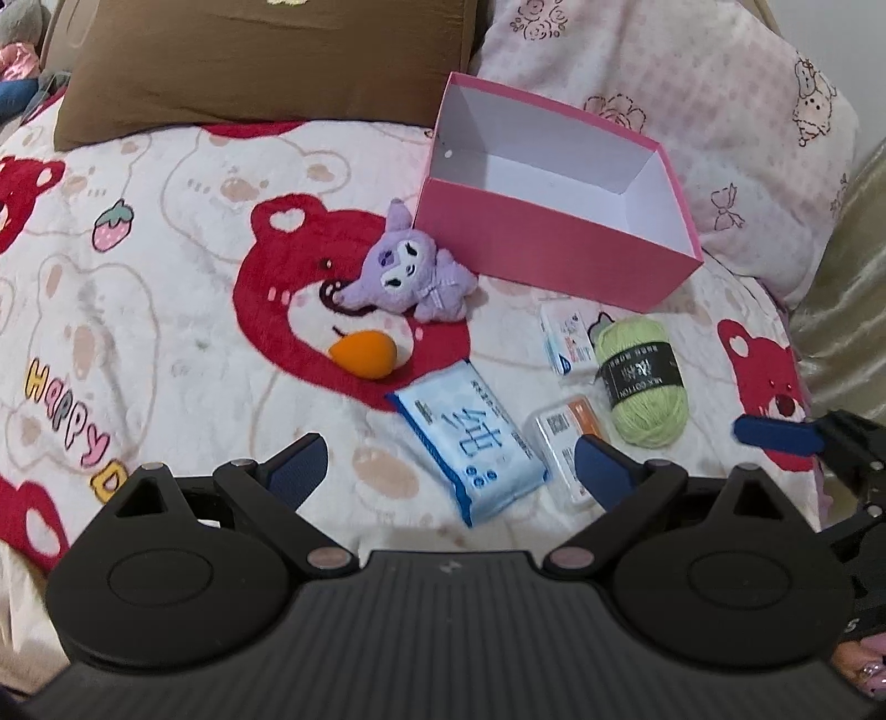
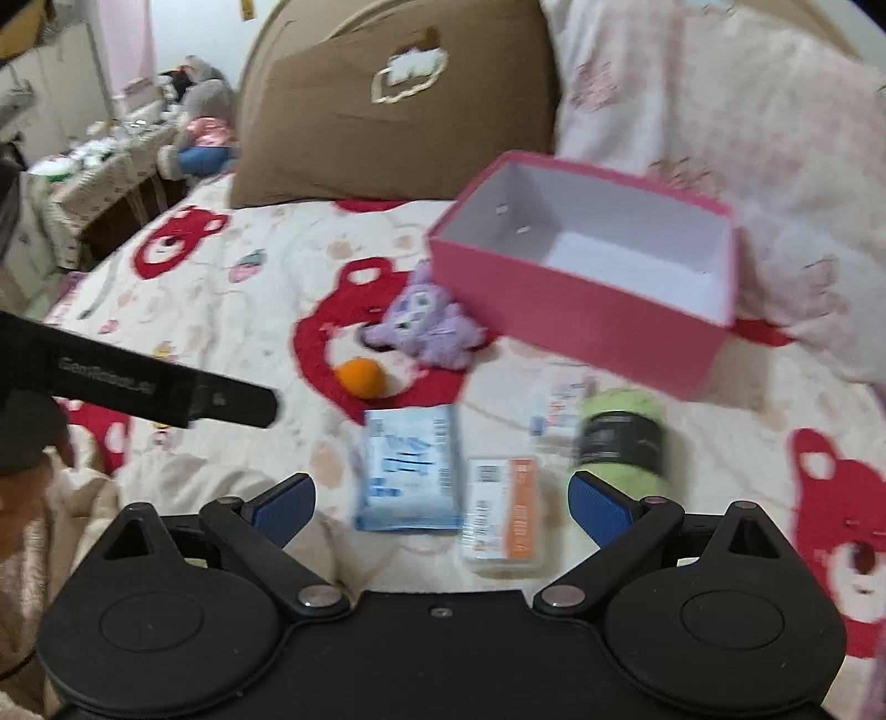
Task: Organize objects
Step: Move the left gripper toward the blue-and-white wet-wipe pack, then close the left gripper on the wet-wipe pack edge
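Both grippers, left [image 1: 448, 471] and right [image 2: 440, 501], are hovering with fingers spread wide, gripping nothing. Plush toy [image 1: 412, 277], tissue pack [image 1: 470, 437] and yarn [image 1: 642, 382] are lying mid-bed beside the pink box [image 1: 554, 243].

1. A bed fills both views, covered by a cream blanket [image 1: 166, 232] printed with red bears and strawberries
2. A brown pillow [image 1: 260, 61] and a pale pink patterned pillow [image 1: 692, 94] lie at its head
3. Left of the bed in the right wrist view, blurred, a cluttered side table [image 2: 94, 183] holds soft toys, near a white wall [image 2: 183, 27]
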`<state>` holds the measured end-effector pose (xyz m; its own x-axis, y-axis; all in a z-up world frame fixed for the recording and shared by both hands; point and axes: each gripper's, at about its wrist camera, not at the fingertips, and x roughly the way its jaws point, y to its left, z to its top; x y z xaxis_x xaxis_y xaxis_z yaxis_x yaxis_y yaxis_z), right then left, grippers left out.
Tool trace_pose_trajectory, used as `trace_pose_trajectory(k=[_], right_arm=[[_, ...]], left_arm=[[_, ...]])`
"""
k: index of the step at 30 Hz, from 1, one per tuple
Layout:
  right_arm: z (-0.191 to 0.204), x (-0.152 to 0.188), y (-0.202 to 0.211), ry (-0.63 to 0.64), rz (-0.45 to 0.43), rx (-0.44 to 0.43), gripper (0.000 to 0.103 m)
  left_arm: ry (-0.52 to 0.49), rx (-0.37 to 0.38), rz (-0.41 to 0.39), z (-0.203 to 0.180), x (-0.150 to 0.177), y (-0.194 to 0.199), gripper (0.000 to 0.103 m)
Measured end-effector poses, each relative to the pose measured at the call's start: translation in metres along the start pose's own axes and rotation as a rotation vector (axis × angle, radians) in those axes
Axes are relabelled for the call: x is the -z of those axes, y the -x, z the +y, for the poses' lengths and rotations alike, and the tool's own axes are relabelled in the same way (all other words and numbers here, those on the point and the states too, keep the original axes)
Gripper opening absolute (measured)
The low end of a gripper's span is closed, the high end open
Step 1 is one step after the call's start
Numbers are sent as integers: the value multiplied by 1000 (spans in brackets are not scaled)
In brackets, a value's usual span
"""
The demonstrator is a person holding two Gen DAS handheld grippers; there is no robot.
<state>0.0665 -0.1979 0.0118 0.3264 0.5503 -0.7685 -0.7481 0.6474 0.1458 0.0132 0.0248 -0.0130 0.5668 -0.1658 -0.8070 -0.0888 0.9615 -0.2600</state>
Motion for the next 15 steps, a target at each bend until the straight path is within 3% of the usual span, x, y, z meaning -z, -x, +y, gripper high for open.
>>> trace_pose_trajectory(k=[8, 12, 15], right_arm=[[8, 4, -48, 82, 6, -95, 99], [2, 11, -70, 69, -14, -216, 99], [-1, 15, -82, 40, -33, -240, 95]], left_arm=[[23, -23, 35, 4, 1, -45, 95], [52, 30, 58, 13, 6, -63, 83], [82, 42, 54, 18, 10, -72, 77]])
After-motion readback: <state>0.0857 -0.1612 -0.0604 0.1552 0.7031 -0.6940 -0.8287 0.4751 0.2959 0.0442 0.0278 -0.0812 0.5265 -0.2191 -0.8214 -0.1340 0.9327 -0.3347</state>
